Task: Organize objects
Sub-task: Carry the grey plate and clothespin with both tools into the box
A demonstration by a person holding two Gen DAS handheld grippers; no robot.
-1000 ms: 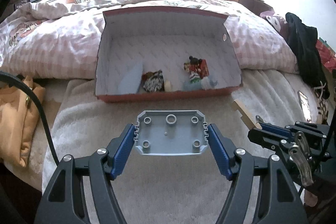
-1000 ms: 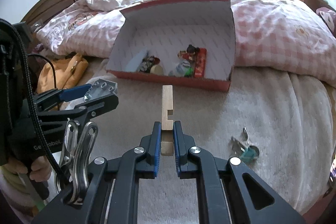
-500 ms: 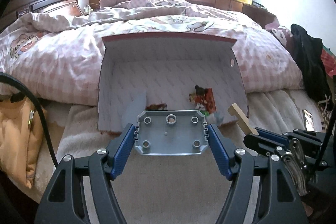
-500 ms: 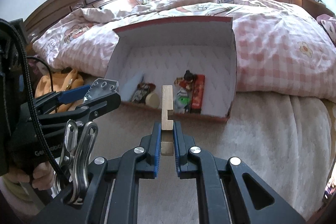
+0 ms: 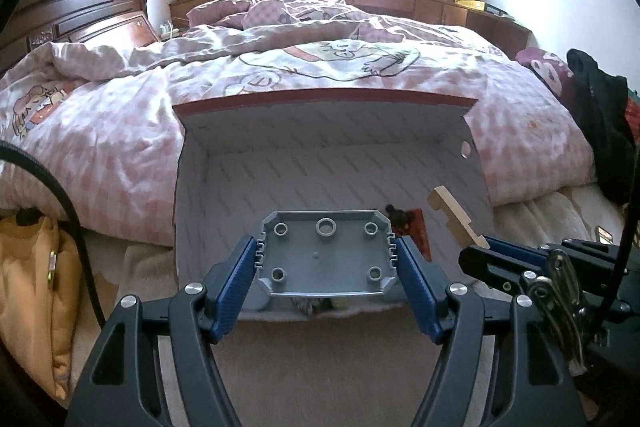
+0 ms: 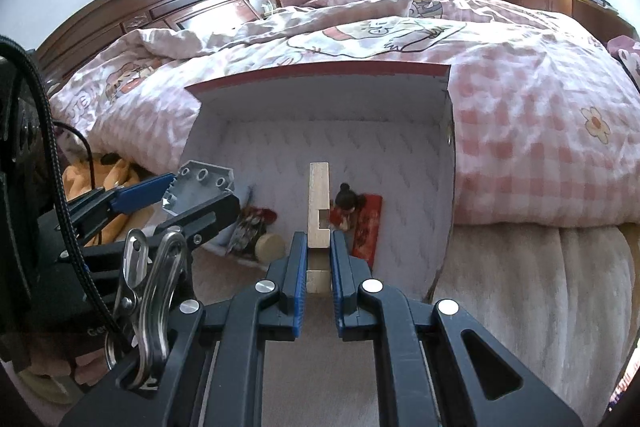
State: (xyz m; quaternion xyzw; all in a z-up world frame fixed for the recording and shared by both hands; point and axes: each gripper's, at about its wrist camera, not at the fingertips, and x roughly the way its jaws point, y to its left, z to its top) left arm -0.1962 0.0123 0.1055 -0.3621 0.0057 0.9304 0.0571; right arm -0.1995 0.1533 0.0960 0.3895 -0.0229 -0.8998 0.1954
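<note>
My left gripper (image 5: 326, 247) is shut on a grey plastic plate with round studs (image 5: 326, 259), held just over the front edge of the open cardboard box (image 5: 320, 163). It also shows in the right wrist view (image 6: 200, 183). My right gripper (image 6: 319, 247) is shut on a notched wooden block (image 6: 318, 203), which points into the same box (image 6: 320, 147). The block also shows in the left wrist view (image 5: 456, 217). Inside the box lie a doll with black hair (image 6: 348, 203), a red packet (image 6: 366, 227), a round wooden piece (image 6: 270, 247) and a patterned item (image 6: 250, 227).
The box rests on a beige blanket (image 6: 520, 287) against a pink checked quilt (image 5: 100, 147). An orange bag (image 5: 32, 287) lies at the left. Dark clothing (image 5: 600, 123) lies at the right. A wooden headboard (image 6: 140, 7) stands behind.
Both grippers have moved forward toward the box with their loads. The box fills more of each view and its front edge now lies under the fingertips.
</note>
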